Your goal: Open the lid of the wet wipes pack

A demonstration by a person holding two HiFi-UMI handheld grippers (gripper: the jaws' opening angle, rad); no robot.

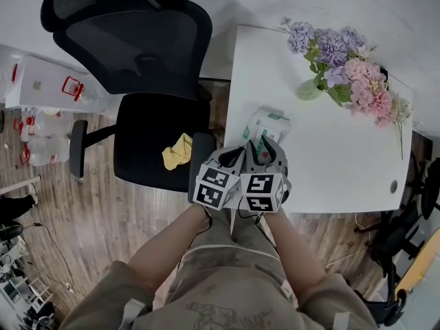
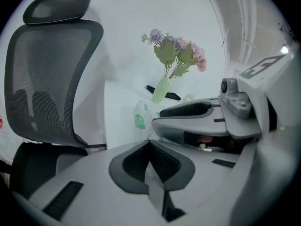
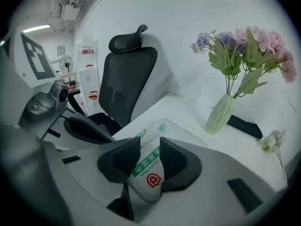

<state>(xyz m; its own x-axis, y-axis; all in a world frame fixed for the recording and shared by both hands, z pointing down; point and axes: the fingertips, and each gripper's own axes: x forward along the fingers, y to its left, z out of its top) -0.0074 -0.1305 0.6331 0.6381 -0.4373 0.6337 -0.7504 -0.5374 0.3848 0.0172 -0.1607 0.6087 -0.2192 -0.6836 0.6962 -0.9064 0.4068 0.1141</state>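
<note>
The wet wipes pack (image 1: 268, 124) is white with green print and lies near the left front edge of the white table (image 1: 330, 170). In the right gripper view its near end (image 3: 149, 166), with a red cross emblem, sits between both dark pads of my right gripper (image 3: 146, 160), which is shut on it. In the head view the right gripper (image 1: 265, 146) reaches onto the pack from the front. My left gripper (image 1: 232, 158) is just left of it at the table's edge. Its jaws (image 2: 150, 147) are shut on nothing, and the pack (image 2: 140, 120) lies beyond them. I cannot make out the lid.
A pale green vase with purple and pink flowers (image 1: 344, 67) stands at the back of the table, with a black object (image 3: 242, 125) beside it. A black mesh office chair (image 1: 144, 60) stands left of the table, with a yellow cloth (image 1: 177, 151) on its seat.
</note>
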